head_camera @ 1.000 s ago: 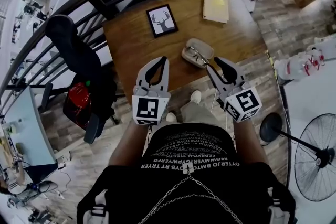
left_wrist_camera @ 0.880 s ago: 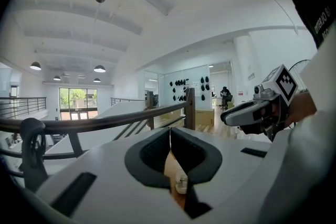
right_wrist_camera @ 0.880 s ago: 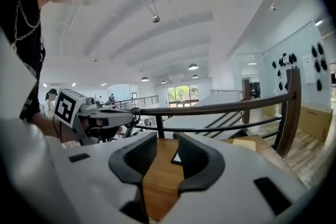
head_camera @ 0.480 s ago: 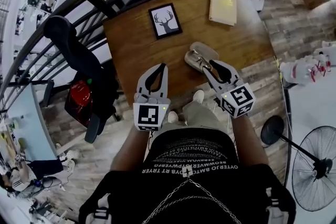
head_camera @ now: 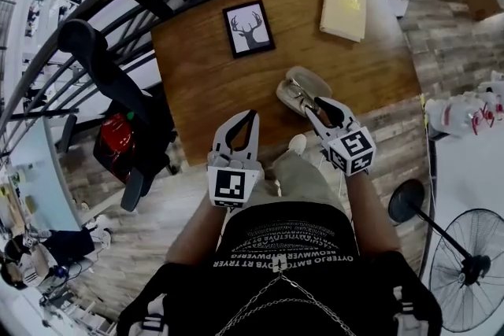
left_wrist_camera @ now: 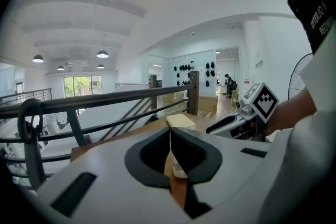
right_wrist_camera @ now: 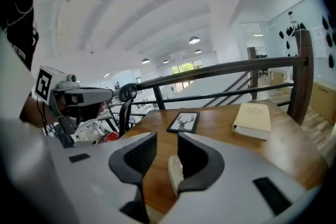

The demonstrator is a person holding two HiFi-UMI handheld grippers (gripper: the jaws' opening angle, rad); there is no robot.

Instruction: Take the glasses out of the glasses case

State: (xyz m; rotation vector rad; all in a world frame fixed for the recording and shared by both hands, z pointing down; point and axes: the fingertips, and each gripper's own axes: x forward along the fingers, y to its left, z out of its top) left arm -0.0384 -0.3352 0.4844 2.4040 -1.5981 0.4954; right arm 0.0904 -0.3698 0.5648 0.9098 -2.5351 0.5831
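So there's one wooden worktop (head_camera: 197,75) up against a railing, and only a few things on it. There are two claws. The left claw (head_camera: 252,116) hangs over the near edge with its jaws pressed together and nothing between them. The right claw (head_camera: 313,108) has its jaws apart, also with nothing between them, and its tips sit right at the near edge of the case; can't tell if they touch it. Next down in size is one cream book (head_camera: 343,9) at the far right, then one framed deer picture (head_camera: 250,28). The one glasses case (head_camera: 305,84) lies open near the front edge, and the one pair of glasses (head_camera: 298,93) is inside it.
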